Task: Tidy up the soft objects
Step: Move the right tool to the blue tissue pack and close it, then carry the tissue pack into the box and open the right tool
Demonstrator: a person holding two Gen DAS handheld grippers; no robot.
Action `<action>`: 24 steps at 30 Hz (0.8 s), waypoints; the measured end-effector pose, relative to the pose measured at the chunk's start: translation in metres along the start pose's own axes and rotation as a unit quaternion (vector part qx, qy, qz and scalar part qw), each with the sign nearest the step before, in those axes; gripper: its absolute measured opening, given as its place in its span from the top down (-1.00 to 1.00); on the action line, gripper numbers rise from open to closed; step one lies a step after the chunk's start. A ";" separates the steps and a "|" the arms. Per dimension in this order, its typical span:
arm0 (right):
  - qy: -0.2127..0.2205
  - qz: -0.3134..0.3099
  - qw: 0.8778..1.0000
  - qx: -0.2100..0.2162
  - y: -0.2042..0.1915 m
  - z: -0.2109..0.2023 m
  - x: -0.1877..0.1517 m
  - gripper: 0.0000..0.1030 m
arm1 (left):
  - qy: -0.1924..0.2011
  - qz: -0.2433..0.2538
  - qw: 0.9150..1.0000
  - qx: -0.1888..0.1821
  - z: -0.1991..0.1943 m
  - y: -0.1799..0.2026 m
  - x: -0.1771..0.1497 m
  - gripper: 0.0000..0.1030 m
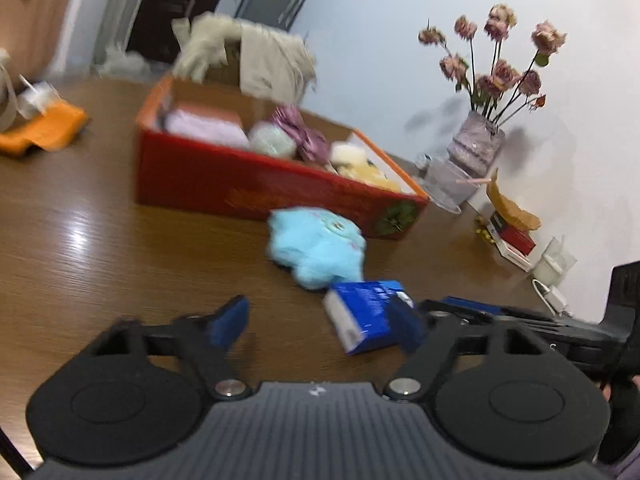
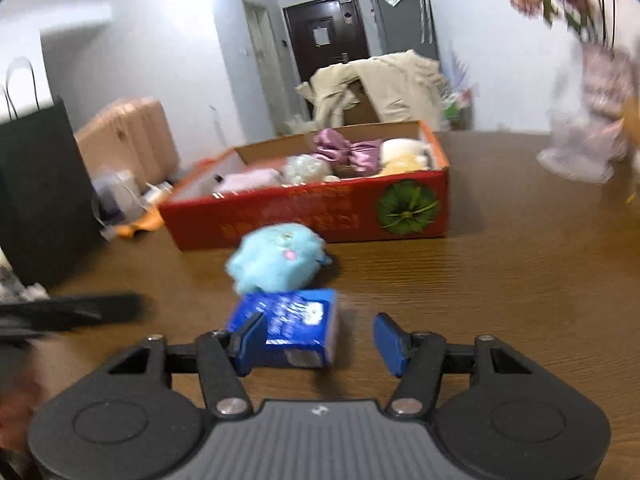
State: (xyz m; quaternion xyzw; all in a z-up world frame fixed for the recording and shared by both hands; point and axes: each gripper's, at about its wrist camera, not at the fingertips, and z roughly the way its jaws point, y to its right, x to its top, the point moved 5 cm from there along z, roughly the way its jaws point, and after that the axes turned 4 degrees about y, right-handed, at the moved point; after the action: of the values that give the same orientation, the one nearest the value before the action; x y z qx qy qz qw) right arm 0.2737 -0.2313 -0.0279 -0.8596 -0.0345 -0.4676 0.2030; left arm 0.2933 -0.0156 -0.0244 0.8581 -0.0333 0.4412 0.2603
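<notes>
A red cardboard box (image 1: 240, 188) (image 2: 304, 216) on the wooden table holds several soft things: a pink cloth, a pale green ball, a purple satin bow (image 2: 348, 150) and a yellow plush. A light blue plush toy (image 1: 316, 246) (image 2: 276, 258) lies on the table just in front of the box. A blue tissue pack (image 1: 366, 316) (image 2: 296, 326) lies next to the plush. My left gripper (image 1: 320, 322) is open, with the pack by its right finger. My right gripper (image 2: 320, 338) is open around the pack, its left finger beside it.
A vase of dried pink flowers (image 1: 478, 144) stands by the wall with a clear bag, small boxes and a charger. An orange cloth (image 1: 44, 128) lies at the table's far left. A black paper bag (image 2: 36, 192) stands at left. A beige coat (image 2: 384, 88) hangs on a chair behind the box.
</notes>
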 end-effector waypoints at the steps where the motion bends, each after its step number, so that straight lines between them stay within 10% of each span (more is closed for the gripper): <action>1: -0.002 0.010 1.000 0.003 0.003 0.006 0.000 0.05 | -0.010 -0.008 1.000 -0.004 0.011 0.002 -0.001 -0.30; 8: -0.028 0.083 0.994 0.062 0.021 0.035 -0.003 0.42 | -0.052 -0.083 0.994 -0.050 0.053 0.001 -0.006 0.22; 24: 0.010 0.077 0.994 0.078 -0.011 -0.018 0.001 0.52 | 0.005 -0.048 0.998 -0.051 -0.011 0.031 -0.002 0.22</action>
State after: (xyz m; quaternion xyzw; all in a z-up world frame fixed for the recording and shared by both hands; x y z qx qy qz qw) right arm 0.2575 -0.2277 -0.0151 -0.8367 -0.0024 -0.4549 0.3050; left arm 0.2749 -0.0378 -0.0080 0.8422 -0.0134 0.4304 0.3243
